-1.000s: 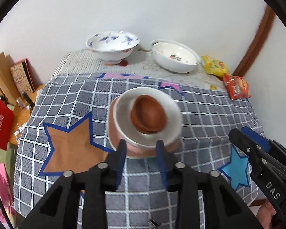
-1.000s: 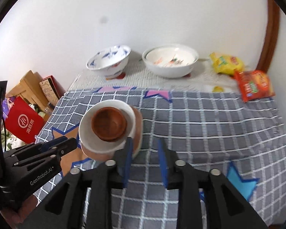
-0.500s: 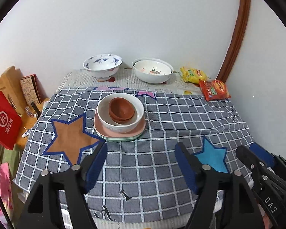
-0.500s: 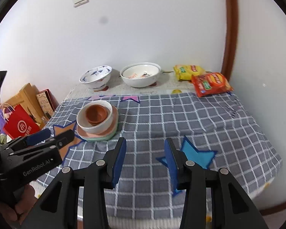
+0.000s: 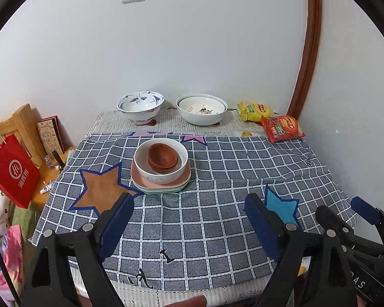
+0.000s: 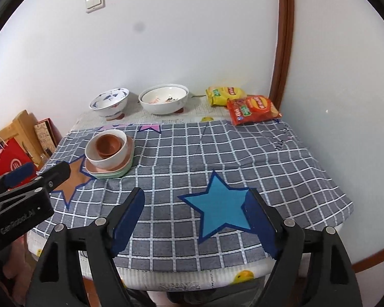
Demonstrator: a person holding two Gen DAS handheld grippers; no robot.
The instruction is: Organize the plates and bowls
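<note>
Stack of dishes first: we are seeing a small brown bowl (image 5: 163, 159), matte and clay-looking, nested inside a glossy white bowl (image 5: 161, 165), which is sitting on a pink plate (image 5: 140, 177) over a pale green plate (image 5: 163, 191), both squarish with rounded corners. The stack is resting on the checked tablecloth (image 5: 217, 168), left of centre, beside an orange-brown star patch (image 5: 99, 189).

We are counting four bowls in all: the two stacked, plus a blue-patterned bowl (image 5: 140, 106) and a wide white printed bowl (image 5: 201, 108) standing side by side at the back near the wall. Two plates. Two snack bags, one yellow snack bag (image 5: 254, 111) and one red snack bag (image 5: 283, 128), crinkly foil, touching each other at the back right. One red paper bag (image 5: 12, 170) off the table's left edge.

We are noting the left gripper (image 5: 189, 220) and right gripper (image 6: 194, 217) both spreading their jaws wider, nothing between the blue pads, both hanging over the near cloth well apart from the stack. A blue star patch (image 6: 220, 204) is lying between the right pads.

Versus a second ago: both grippers were narrow and right at the stack's rim; now we are seeing them pulled back and the stack left alone on the cloth.
</note>
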